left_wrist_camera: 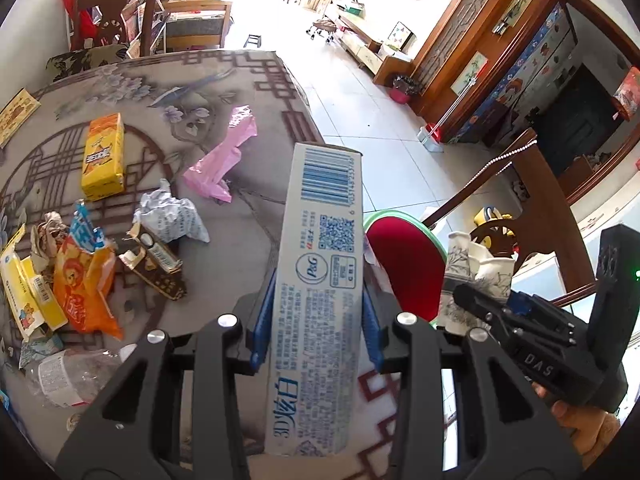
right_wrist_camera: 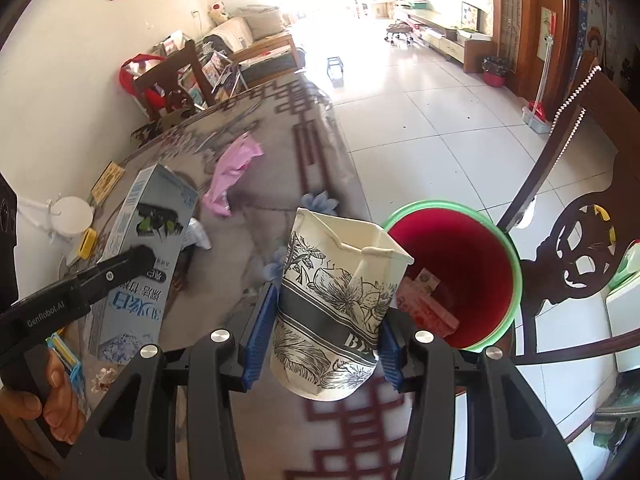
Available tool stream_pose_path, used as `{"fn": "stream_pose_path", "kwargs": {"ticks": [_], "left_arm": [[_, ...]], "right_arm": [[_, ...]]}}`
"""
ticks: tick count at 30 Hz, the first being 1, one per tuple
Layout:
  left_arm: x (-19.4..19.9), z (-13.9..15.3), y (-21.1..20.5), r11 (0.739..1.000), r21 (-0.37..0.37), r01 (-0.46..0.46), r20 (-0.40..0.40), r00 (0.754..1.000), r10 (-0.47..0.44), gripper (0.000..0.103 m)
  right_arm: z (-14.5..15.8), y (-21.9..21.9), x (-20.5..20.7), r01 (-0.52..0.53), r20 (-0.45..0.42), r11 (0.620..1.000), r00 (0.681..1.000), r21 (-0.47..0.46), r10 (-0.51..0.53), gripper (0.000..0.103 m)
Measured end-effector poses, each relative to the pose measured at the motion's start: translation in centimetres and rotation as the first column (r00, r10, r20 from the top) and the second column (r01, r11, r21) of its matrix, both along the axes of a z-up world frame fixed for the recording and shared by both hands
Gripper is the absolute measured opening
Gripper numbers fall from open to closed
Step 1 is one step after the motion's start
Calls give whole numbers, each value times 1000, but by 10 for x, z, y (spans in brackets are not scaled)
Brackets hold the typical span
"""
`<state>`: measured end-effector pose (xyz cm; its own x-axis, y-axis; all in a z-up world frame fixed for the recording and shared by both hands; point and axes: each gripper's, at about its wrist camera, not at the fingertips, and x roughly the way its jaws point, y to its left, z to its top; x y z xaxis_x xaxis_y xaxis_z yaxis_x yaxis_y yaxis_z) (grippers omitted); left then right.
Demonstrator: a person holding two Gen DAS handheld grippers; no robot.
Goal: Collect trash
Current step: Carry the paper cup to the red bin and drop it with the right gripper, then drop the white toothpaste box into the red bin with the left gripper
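Left gripper (left_wrist_camera: 316, 312) is clamped on a long toothpaste box (left_wrist_camera: 320, 280), held lengthwise above the table (left_wrist_camera: 248, 80) edge. Right gripper (right_wrist_camera: 324, 320) pinches a crushed paper cup (right_wrist_camera: 336, 312) just beside the red bin (right_wrist_camera: 456, 272), which stands off the table's edge with scraps already inside. More litter remains on the table — an orange wrapper (left_wrist_camera: 84, 292), a pink bag (left_wrist_camera: 224, 160), a yellow box (left_wrist_camera: 103, 156).

Risks: the box overhangs the fingers and could catch the bin rim; the two grippers sit close and may collide over the opening — a premature release would drop the cup on the floor.
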<state>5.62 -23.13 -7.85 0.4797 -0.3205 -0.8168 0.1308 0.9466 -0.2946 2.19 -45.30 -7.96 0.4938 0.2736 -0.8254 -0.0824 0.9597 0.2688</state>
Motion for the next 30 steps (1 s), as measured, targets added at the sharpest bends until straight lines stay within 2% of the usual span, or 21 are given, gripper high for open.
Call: {"fn": "stream_pose_path", "kwargs": {"ticks": [13,15,17,19,25,30], "left_arm": [[24,-11,-46,998,37,57,-33,998,-56,37],[27,-13,-50,997,44,64,-41,997,-63,37],[30,-14,-54,996,52,76,-41,996,-74,37],[33,-14,-60,994,57,94,-39,995,-92,37],[49,-20,-95,980,50,194,-40,981,-192,37],[64,-26,-142,950,56,308,-21,951,-307,37]], "right_arm": [[-37,-87,41,160,-51,987,986,-29,-161,45],[-42,-94,46,176,-55,984,983,-32,-178,49],[-48,-100,51,201,-54,978,977,-55,-204,66],[-50,-108,52,234,-43,969,970,-72,-238,70],[-60,-131,38,304,-85,952,948,-42,-306,70],[-63,-143,17,360,-109,933,926,-29,-361,70]]}}
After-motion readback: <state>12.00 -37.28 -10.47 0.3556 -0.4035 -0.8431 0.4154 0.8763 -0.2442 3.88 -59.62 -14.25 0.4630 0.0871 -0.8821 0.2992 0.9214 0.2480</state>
